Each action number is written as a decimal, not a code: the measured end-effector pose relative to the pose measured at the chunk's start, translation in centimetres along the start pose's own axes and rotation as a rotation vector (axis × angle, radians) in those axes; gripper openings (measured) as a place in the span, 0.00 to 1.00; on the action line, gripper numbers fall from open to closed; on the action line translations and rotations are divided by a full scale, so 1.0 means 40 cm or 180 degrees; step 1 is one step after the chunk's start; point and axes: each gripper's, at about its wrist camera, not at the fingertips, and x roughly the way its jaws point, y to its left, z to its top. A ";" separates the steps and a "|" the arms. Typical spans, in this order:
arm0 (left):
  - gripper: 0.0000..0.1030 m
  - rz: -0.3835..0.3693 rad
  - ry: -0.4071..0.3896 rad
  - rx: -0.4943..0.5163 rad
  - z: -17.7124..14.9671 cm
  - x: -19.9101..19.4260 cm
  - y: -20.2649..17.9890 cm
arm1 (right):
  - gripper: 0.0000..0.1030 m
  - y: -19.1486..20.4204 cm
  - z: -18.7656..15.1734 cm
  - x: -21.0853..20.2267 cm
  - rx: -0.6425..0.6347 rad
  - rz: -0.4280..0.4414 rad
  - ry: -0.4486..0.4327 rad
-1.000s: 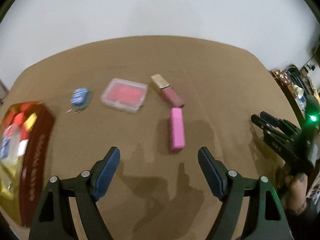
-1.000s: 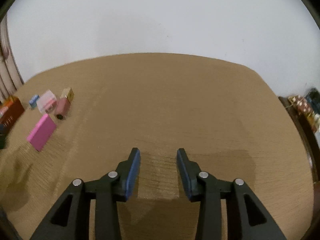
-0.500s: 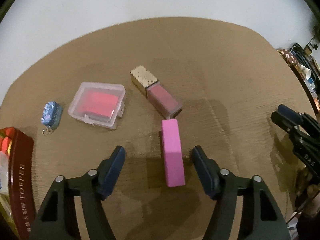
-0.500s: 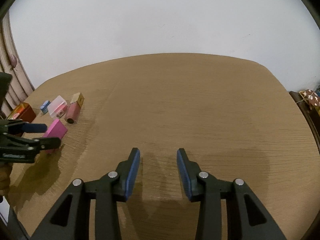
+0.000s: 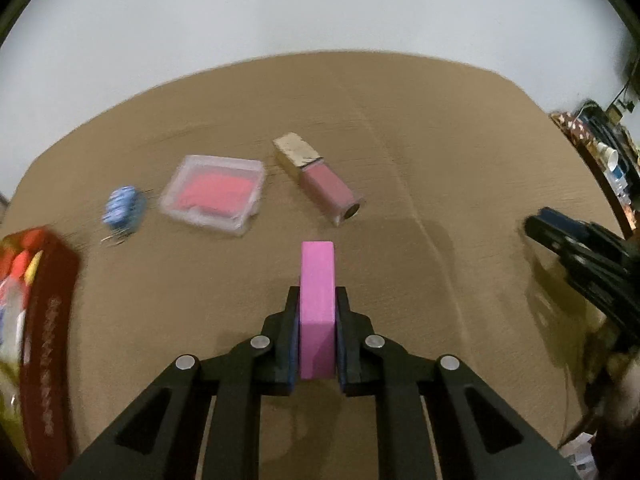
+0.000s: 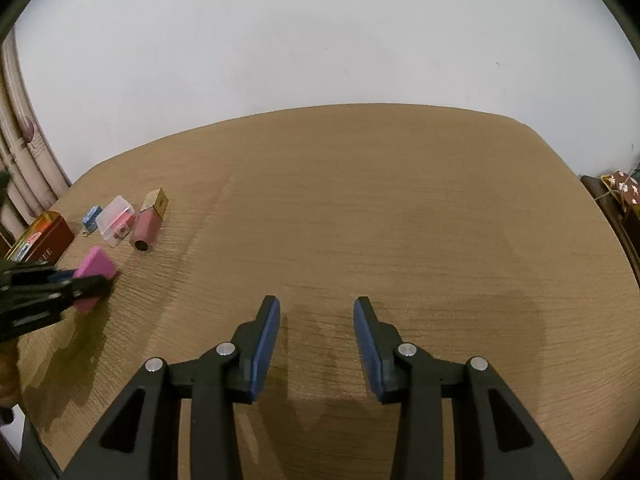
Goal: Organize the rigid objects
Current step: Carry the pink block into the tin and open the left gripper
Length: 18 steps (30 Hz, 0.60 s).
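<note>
My left gripper (image 5: pixel 317 300) is shut on a pink block (image 5: pixel 317 292), which stands on its narrow side between the pads; the pair also shows in the right wrist view (image 6: pixel 95 276). Beyond it lie a pink lip gloss tube with a gold cap (image 5: pixel 318 178), a clear case with a red insert (image 5: pixel 214 194) and a small blue keychain (image 5: pixel 122 208). A red toffee tin (image 5: pixel 36 320) stands at the left. My right gripper (image 6: pixel 316 320) is open and empty over bare table, far right of the objects.
The wooden table (image 6: pixel 400 220) stretches wide to the right. A white wall lies behind it. Curtains (image 6: pixel 20 160) hang at the left and cluttered shelves (image 5: pixel 600 152) stand off the table's right edge.
My left gripper moved forward over the pink block and closed on it. The right gripper stayed open and nearly still.
</note>
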 end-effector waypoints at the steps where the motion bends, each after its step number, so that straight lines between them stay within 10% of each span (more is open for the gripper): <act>1: 0.12 0.0020 -0.0038 -0.0039 -0.017 -0.035 0.018 | 0.38 0.002 0.000 0.002 -0.0005 -0.0007 0.0008; 9: 0.12 0.0338 -0.0111 -0.0634 -0.122 -0.306 0.340 | 0.47 0.027 0.002 0.021 -0.0134 -0.0084 0.0076; 18: 0.12 0.0384 0.0289 -0.1078 -0.182 -0.238 0.630 | 0.50 0.054 0.000 0.032 -0.0299 -0.0272 0.0128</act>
